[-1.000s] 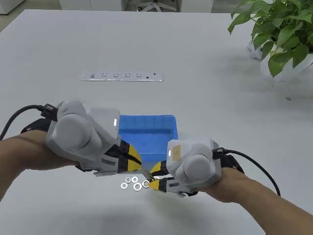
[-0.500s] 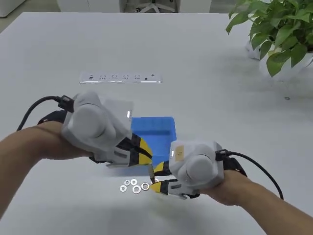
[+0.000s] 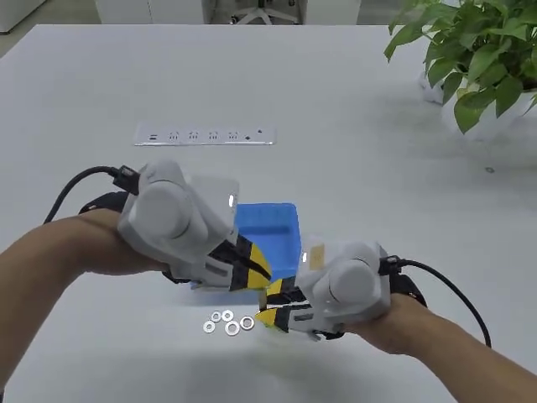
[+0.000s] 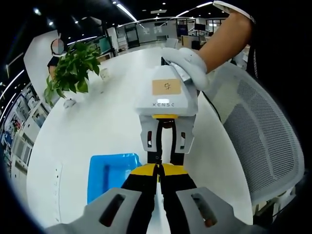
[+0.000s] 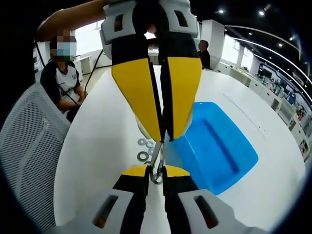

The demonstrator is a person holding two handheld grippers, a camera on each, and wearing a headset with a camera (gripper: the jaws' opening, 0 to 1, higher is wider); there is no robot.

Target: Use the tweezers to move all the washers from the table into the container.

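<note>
Right hand-held gripper [image 5: 156,171] is pinching the tweezers [image 5: 157,158], jaws nearly pressed together. Left hand-held gripper [image 3: 262,273] meets it nose to nose, jaws closed on the tweezers' far end. The washers [image 3: 228,321] sit clustered on the white tabletop [image 3: 352,143], just beside the blue container [image 3: 273,222].

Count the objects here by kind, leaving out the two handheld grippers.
Washers: 5
Blue container: 1
Tweezers: 1
Power strip: 1
Potted plant: 1
Total: 9
</note>
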